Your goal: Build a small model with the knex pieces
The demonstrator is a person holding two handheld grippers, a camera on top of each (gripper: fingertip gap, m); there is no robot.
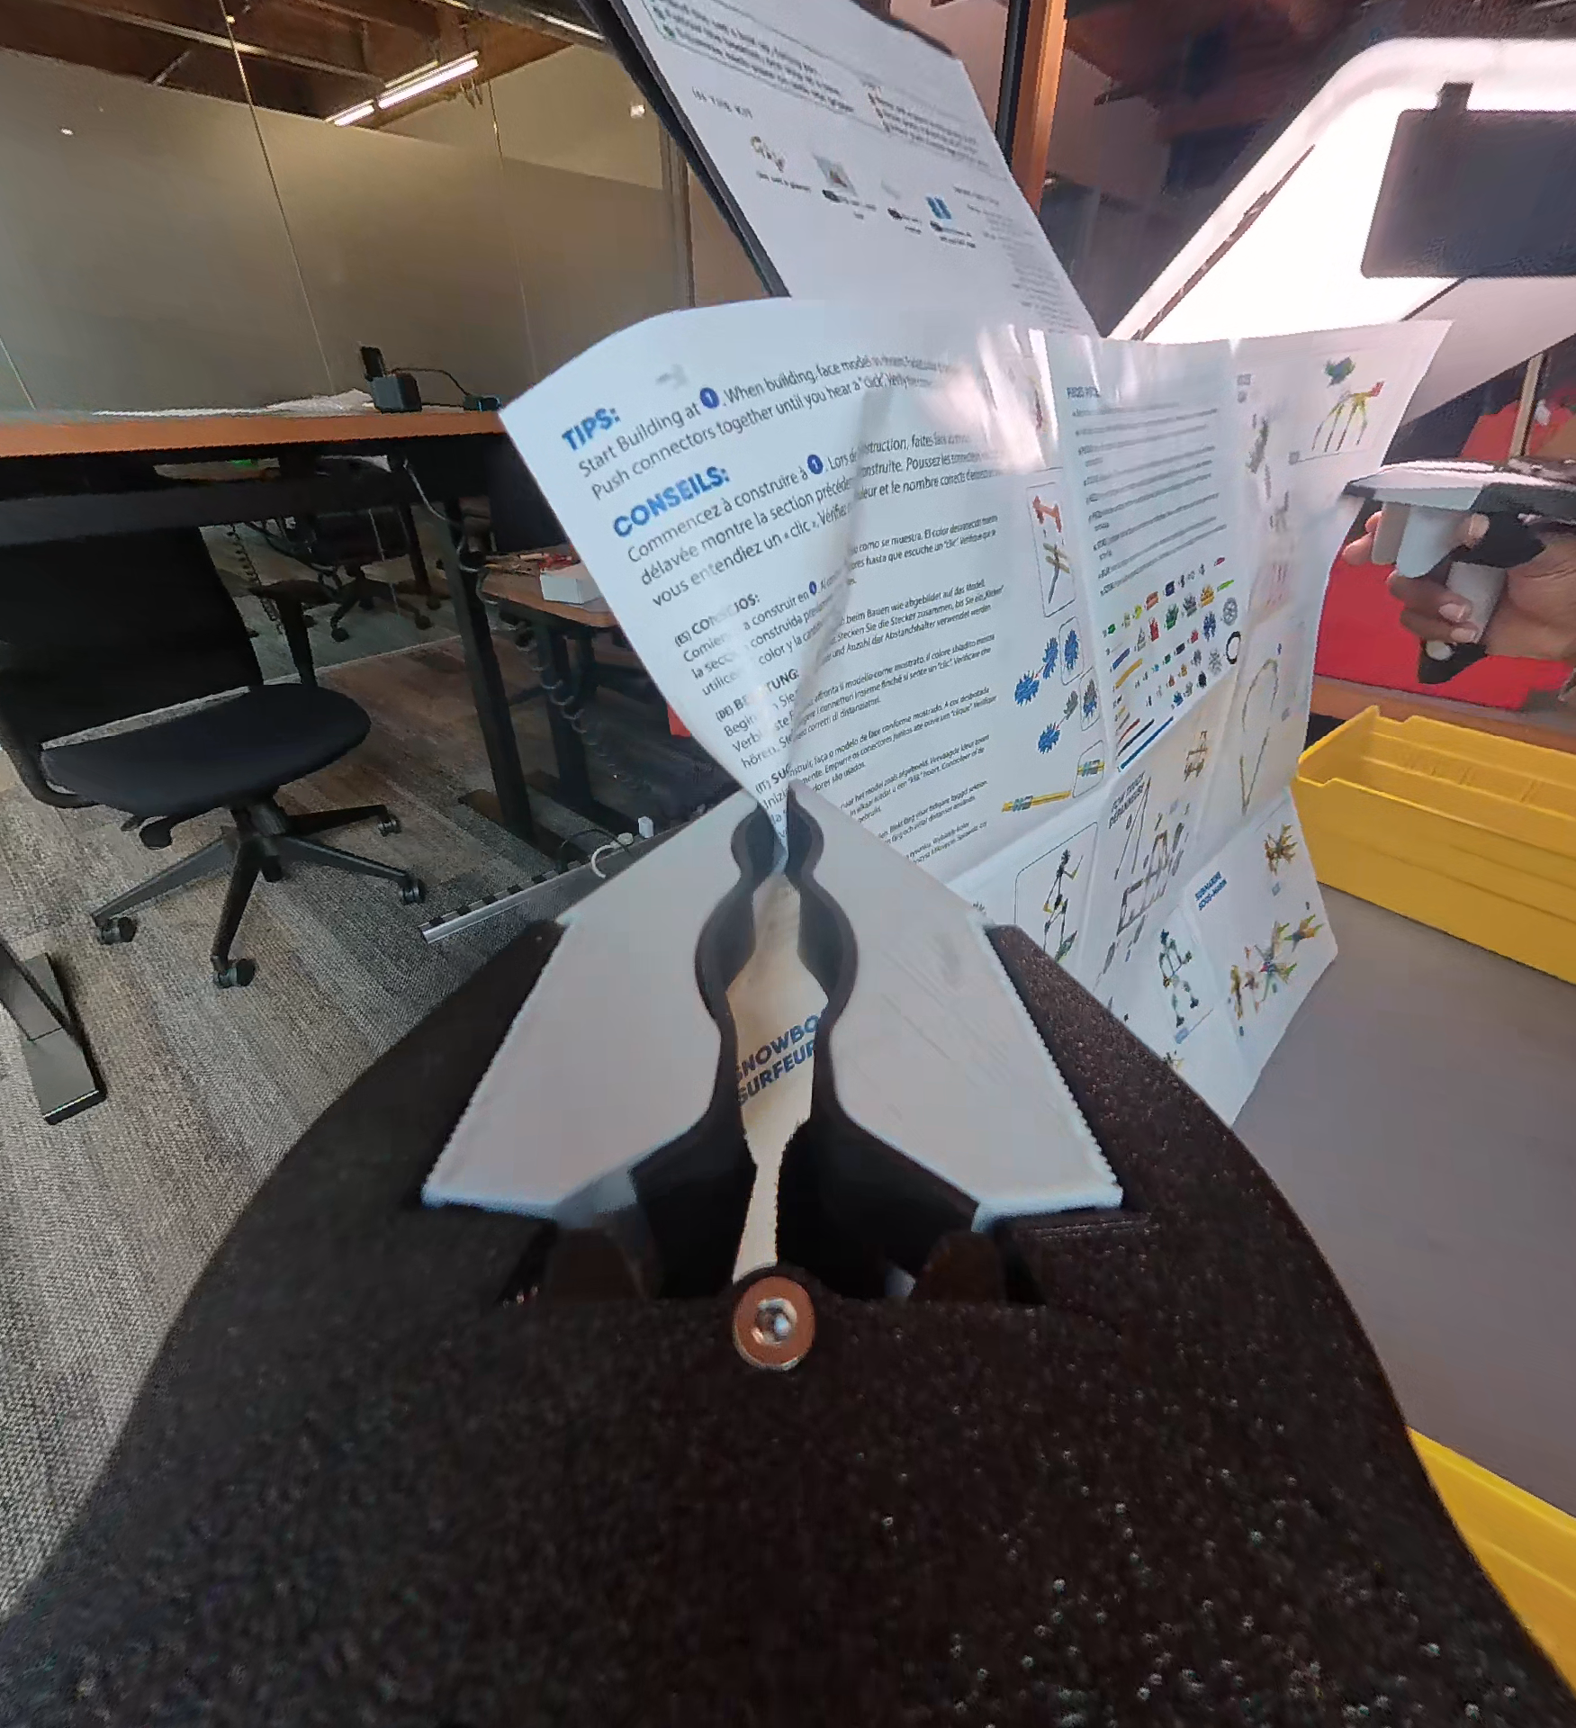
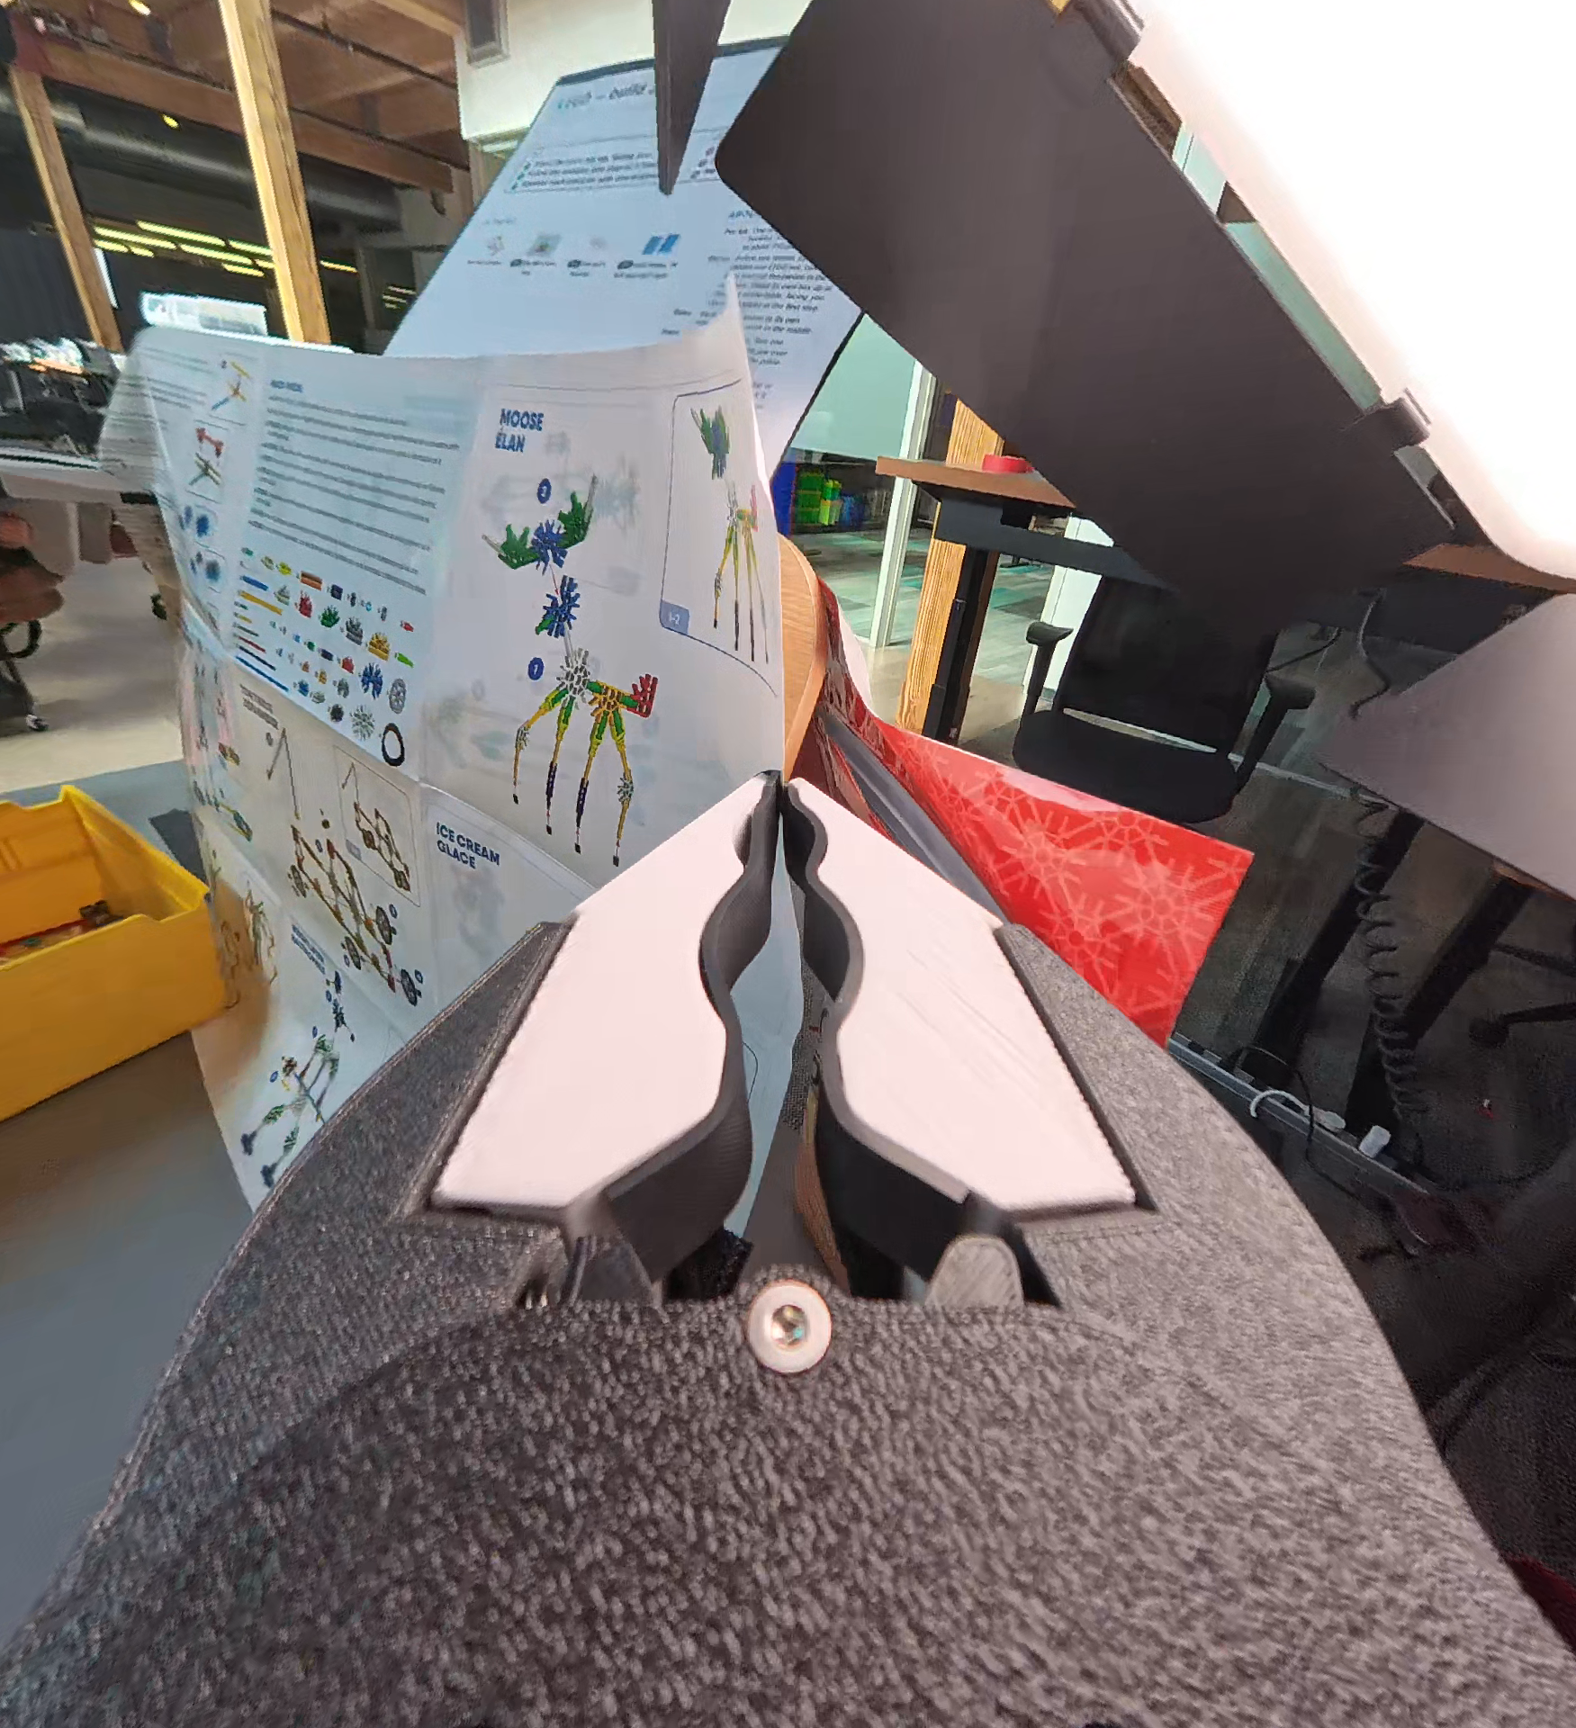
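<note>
A large folded-out instruction sheet (image 1: 952, 598) with coloured model pictures is held upright in the air, stretched between both grippers. My left gripper (image 1: 788, 813) is shut on its left edge, and the paper is crumpled between the white fingers (image 1: 615, 1047). My right gripper (image 2: 779, 795) is shut on the sheet's right edge (image 2: 447, 655), with paper showing between the closed fingers. The right gripper and the hand holding it show far right in the left wrist view (image 1: 1420, 533). The left gripper and hand show far left in the right wrist view (image 2: 8, 505).
A yellow bin (image 1: 1466, 842) sits on the grey table top (image 1: 1438, 1216); it holds small parts in the right wrist view (image 2: 64, 954). A red snowflake-pattern box (image 2: 1064, 879) stands behind the sheet. A bright light panel (image 2: 1420, 234) and another printed page (image 1: 859, 159) hang overhead. An office chair (image 1: 204, 748) and desks stand beyond. The grippers' ends are close to 50 centimeters from one another.
</note>
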